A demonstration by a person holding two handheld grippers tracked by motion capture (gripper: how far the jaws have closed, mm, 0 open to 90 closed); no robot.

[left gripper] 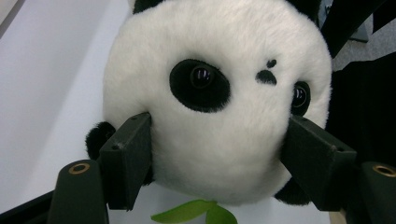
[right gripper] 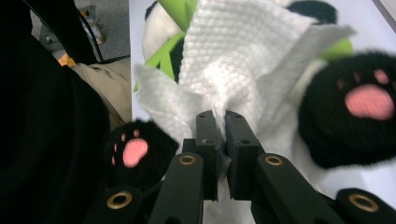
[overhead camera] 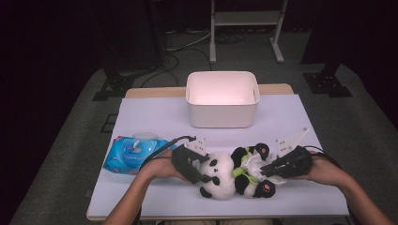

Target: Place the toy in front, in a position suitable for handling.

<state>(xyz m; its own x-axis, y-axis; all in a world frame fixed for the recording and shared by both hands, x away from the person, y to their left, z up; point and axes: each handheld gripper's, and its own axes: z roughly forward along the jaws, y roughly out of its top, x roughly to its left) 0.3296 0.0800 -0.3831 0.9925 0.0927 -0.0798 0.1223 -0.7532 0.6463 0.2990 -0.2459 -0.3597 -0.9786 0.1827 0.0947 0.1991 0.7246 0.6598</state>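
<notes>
Panda (overhead camera: 220, 173) head in left tool (overhead camera: 196, 164), wipe (right gripper: 233, 60) (white) in right tool (right gripper: 223, 133)

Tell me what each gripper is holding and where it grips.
The left gripper clamps the panda by the sides of its head. The right gripper pinches a bunched fold of the white wipe lying on the panda's belly.

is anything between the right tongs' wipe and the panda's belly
Nothing visible does. The right tongs are shut on the white wipe, which already lies against the panda between its two pink-padded paws. The left tongs clamp the panda's head from both sides.
</notes>
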